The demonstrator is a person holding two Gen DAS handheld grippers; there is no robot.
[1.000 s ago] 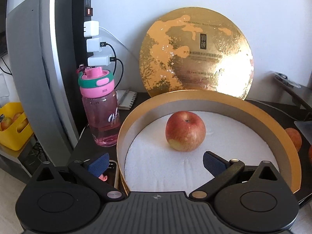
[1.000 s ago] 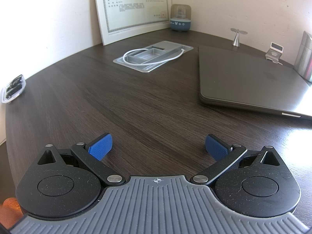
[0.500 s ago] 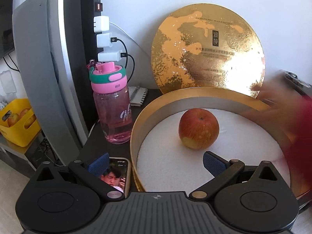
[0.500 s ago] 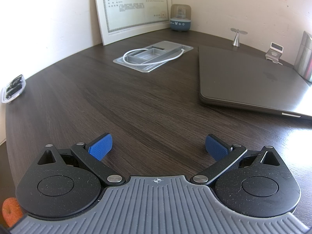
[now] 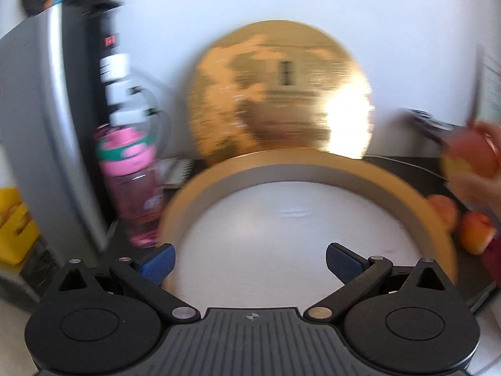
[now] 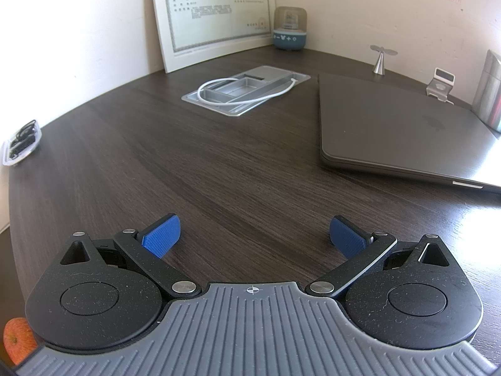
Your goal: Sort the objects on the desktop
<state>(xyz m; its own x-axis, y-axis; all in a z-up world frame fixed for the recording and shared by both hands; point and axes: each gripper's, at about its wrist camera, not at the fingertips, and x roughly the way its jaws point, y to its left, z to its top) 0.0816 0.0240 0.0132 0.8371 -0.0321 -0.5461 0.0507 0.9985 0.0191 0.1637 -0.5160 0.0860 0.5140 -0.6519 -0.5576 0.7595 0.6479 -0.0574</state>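
The left wrist view is smeared by motion blur. At its far left is a yellow bin, then a grey curved panel with a black power strip carrying white chargers. A pink water bottle stands on the counter just beside the round gold box, whose white floor is bare. The gold lid leans upright against the wall behind the box. The left gripper hovers at the near rim of the box, its jaws spread wide and holding nothing. At the right edge a bare hand grips an apple above the counter, outside the box. Two more apples lie on the counter just beside the box's right wall.

In the right wrist view an apple peeks out at the lower left corner. The right gripper sits low over the dark wood counter, jaws released and empty. Farther back stand a framed certificate against the wall, a grey tray with a white cable, and to the right a closed laptop.
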